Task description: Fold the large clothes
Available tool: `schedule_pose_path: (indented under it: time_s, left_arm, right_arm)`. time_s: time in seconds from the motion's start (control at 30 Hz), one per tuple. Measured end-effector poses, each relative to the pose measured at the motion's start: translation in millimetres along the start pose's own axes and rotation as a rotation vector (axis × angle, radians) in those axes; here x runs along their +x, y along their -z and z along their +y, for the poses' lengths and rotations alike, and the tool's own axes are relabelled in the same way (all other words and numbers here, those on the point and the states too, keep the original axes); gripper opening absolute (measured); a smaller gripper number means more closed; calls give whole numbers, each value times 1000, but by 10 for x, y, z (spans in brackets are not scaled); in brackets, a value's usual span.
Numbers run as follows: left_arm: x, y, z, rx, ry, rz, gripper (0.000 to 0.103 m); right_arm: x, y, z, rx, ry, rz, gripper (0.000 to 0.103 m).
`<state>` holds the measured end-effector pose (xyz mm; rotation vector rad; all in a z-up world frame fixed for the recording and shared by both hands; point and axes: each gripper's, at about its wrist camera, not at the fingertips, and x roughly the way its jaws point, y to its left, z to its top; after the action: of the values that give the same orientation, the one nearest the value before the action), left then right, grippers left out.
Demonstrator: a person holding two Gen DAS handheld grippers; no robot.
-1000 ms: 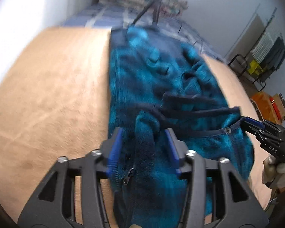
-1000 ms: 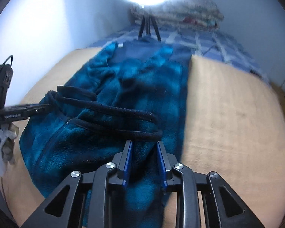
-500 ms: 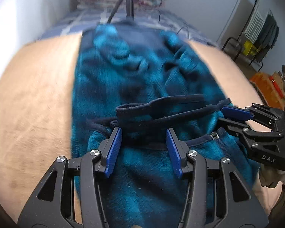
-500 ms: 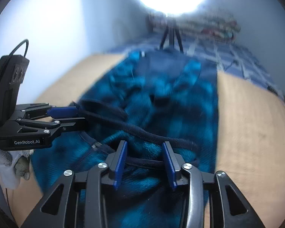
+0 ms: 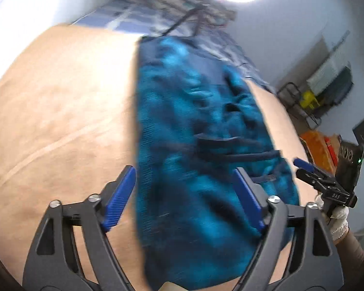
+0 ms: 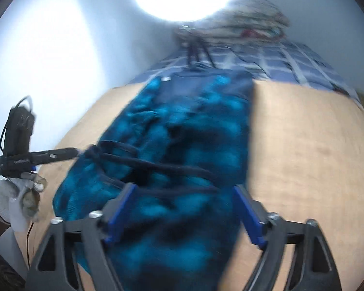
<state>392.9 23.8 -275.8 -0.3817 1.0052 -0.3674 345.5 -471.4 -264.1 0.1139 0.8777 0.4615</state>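
On the left lies the bare tan cover (image 5: 55,111) of the bed, kept free so the garment has a flat place to be folded on. The left tongs (image 5: 184,201) hang over the near end of the blue fleece jacket (image 5: 194,126); their jaws have just been opening and now stand wide, one blue pad over the tan cover, the other over the fleece, with cloth lying under the gap but nothing pinched. That reads as a letting-go: the folded-over flap has been laid down and the dark-trimmed hem (image 5: 240,150) rests across the jacket's middle. The jacket runs lengthwise away from the person, its far end reaching the checked blanket (image 6: 286,60). To the right, the right tongs (image 6: 184,213) have likewise just been opening and stand spread above the near end, holding nothing, the fleece loose below them. A gloved hand (image 6: 17,198) shows at the left edge of the right view, gripping the other tool. The fold looks partly done, with more folding probably needed.
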Motion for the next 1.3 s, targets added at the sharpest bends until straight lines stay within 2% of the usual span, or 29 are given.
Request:
schedule_pose_path:
  time_s: [0.1,0.17,0.2,0.27,0.3,0.33,0.37,0.4,0.43,0.5,0.6,0.7,0.77,0.97,1.03,1.1,1.17,1.2,1.23,1.3]
  left_arm:
    - [113,68,319,-133,50,79,84]
    - [222,142,444,-213,133,122,84]
    - [242,157,439,-215,138,114,83]
    - [293,158,333,-165,129,115,68]
    - [333,157,290,-157,134,132,47]
    - [366,161,240,-155,125,144,41]
    - [346,170,206,-151,115,137,36]
    - [320,166,143,-136,115,132,27]
    - [272,163,78,-115,104,118,25]
    - [124,169,-59,-62,94,87,23]
    - [-105,196,-166,-34,115,74,22]
    - [-298,304,-225,5,117,91,21]
    - [-405,440,-209,-8,124,118,21]
    - [-669,966,-131,-29,139,204,21]
    - [-708,1078,-104,-19,124,210,21]
    - [-710,1128,-49,-8,102,198,21]
    - [-698,1166,1,-11,93,199,23]
    - [-700,1166,-7,5,88,201,26]
    - [-694,1154,-23,20,83,204,30]
    - [-760,1118,-53,38,90,218,40]
  right_arm:
    - [92,161,-353,119,-26,68,87]
    - [183,266,-506,202,-101,94,86]
    - [237,324,-570,254,-154,97,84]
    - [272,390,-596,304,-203,71,78]
    - [310,399,-568,310,-225,73,61]
    - [362,393,-515,306,-245,95,44]
    - [388,378,-468,301,-247,112,44]
    - [385,359,-387,280,-210,114,35]
    - [348,330,-303,250,-185,113,28]
    - [209,261,-173,214,-142,101,23]
    - [-25,234,-49,199,-135,78,19]
    - [-267,265,107,167,-150,74,18]
    - [-392,325,208,123,-141,80,18]
    - [-646,826,316,159,-188,166,18]
    - [-655,1039,331,175,-177,202,17]
    - [-629,1172,291,193,-161,203,17]
    - [-550,1185,197,225,-168,199,17]
    - [-521,1183,166,236,-173,203,19]
    - [-503,1163,167,229,-170,209,26]
    - [-544,1127,193,190,-161,222,35]
